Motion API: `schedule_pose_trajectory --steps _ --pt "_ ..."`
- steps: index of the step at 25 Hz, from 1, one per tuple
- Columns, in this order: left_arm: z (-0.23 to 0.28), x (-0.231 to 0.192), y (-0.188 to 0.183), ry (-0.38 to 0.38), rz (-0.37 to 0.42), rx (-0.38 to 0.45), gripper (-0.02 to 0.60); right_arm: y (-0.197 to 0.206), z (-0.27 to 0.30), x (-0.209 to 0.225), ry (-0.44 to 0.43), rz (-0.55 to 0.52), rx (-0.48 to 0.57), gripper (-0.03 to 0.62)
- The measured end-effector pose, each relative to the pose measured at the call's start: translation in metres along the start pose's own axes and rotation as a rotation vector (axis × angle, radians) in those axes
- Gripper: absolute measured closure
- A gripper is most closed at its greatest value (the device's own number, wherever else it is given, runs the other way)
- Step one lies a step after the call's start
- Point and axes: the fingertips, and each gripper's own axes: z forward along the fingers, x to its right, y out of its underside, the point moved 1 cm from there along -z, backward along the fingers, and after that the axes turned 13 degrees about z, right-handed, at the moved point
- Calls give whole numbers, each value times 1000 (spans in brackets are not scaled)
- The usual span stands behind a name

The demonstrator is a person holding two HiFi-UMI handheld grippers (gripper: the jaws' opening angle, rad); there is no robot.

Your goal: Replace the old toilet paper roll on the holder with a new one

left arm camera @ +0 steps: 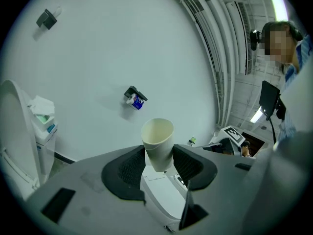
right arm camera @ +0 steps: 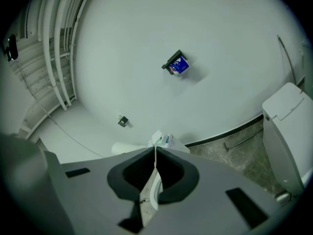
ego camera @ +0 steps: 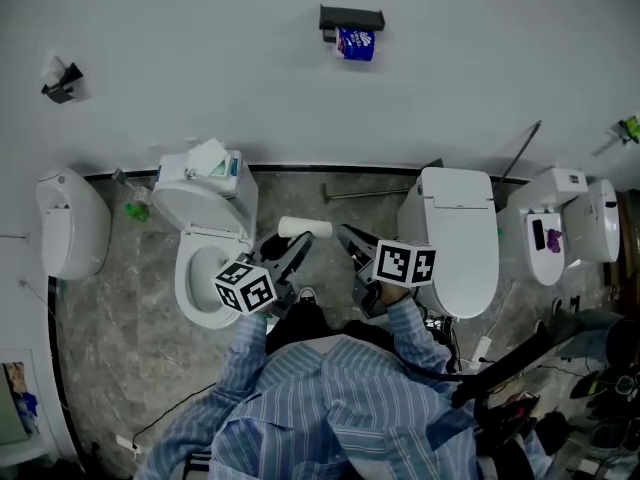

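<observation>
Toilet roll tube (left arm camera: 157, 138) is held between the jaws of the left gripper (left arm camera: 159, 156), out before the wall (left arm camera: 122, 43). Right gripper (right arm camera: 155, 153) jaws are shut, empty. A blue roll (ego camera: 356, 43) is seen on the holder (ego camera: 351, 16).

The person wears a long-sleeved shirt (ego camera: 330, 413) in blue and white stripes, and its sleeves (ego camera: 238, 363) run up to the rear of each tool. The left gripper (ego camera: 298, 244) and the right gripper (ego camera: 348, 236) are built alike: a smooth grey shell narrows forward into two dark jaws. Just behind the jaws, each carries a white cube (ego camera: 246, 286) printed with black square markers. Seen along the tools, the pads (left arm camera: 128, 169) are black and ribbed, set in rounded black surrounds. Flat black rectangular insets (left arm camera: 57, 204) sit in the grey shell behind and to either side of them.
</observation>
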Motion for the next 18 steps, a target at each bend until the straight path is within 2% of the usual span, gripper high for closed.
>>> schedule_pose_trajectory --steps 4,11,18 --pt "-4 23 7 -34 -31 23 400 11 -30 11 12 1 -22 579" --pt "-16 87 50 -81 -52 1 400 45 -89 46 17 25 -67 579" --pt "-25 141 82 -101 -44 -12 400 75 -131 64 -2 20 -104 579"
